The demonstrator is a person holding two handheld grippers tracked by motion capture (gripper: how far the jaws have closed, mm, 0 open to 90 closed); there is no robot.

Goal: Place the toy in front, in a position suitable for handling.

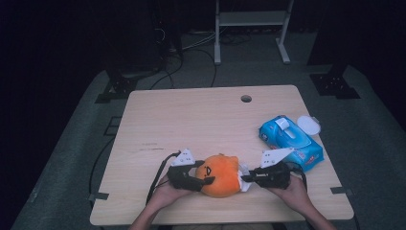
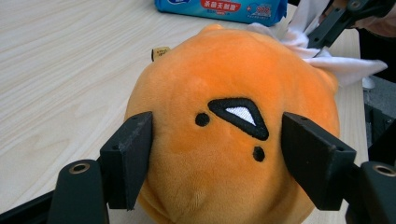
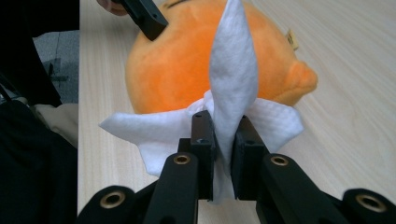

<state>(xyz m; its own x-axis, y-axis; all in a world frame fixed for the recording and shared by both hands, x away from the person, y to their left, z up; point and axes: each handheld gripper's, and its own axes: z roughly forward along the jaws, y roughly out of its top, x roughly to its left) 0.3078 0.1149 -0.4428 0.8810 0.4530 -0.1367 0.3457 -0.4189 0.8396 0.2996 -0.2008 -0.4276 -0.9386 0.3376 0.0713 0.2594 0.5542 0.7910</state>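
Near tabletop (image 1: 191,115) front edge: left tongs (image 2: 217,158) clamping plush (image 2: 233,140), right tongs (image 3: 223,154) pinching wipe (image 3: 233,79); thin sheet, likely to tear or slip if tugged.

Round orange plush toy (image 1: 221,175) sits low and centre in the high view, its embroidered black face tipped leftward; a crumpled white wipe (image 3: 232,84) presses against its right side.

Left tongs (image 2: 217,154) clamp the orange plush (image 2: 233,135) on the wooden table (image 2: 60,79).
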